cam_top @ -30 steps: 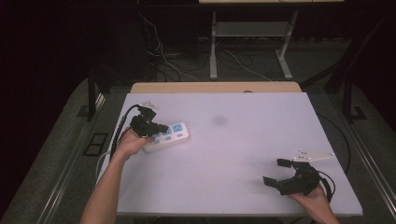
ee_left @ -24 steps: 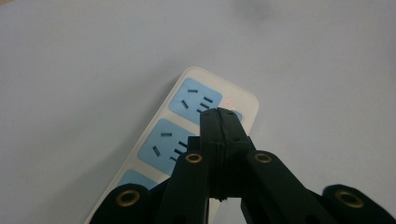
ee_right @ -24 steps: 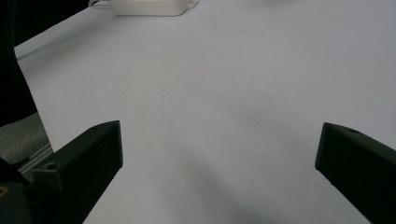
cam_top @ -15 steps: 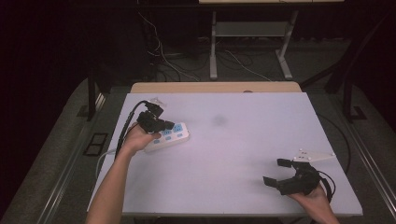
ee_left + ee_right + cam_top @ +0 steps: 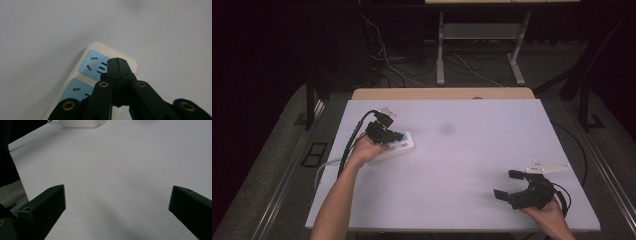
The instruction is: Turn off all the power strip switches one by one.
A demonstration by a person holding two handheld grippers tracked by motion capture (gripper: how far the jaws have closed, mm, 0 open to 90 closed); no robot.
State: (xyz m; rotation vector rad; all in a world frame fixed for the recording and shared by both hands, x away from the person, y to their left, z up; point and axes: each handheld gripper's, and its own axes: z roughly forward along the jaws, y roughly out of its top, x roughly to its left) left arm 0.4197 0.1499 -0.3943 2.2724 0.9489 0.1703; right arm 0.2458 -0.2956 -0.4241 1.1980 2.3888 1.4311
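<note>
Left tool [image 5: 398, 136] sat at the left side of the desk [image 5: 462, 165], roughly midway between near and far edge. Its jaws were clenched, pressed flat together with nothing between them. In the left gripper view the closed tips [image 5: 117, 62] lay over the white power strip [image 5: 100, 65], above the edge of one blue socket panel [image 5: 93, 65]; whether the tips touched the strip's face could not be told. A second blue panel [image 5: 75, 91] showed lower left in that view, partly behind the jaw arms.

In the high view the power strip [image 5: 404, 147] lay flat on the desk under the left hand [image 5: 367, 150], its long side running left to right, its white cord [image 5: 324, 167] leading off toward the desk's left edge. A black cable [image 5: 354, 137] looped from the left tool back along the forearm.

Right tool [image 5: 508, 184] rested at the near right corner of the desk, held in the right hand [image 5: 544, 210], well apart from the strip. Its jaws stood released, spread wide, nothing between them; in the right gripper view one jaw [image 5: 47, 202] and its mate framed bare desk surface [image 5: 120, 170], with the strip's end [image 5: 82, 123] at the far top edge.

A faint dark smudge [image 5: 446, 129] marked the desk right of the strip.
</note>
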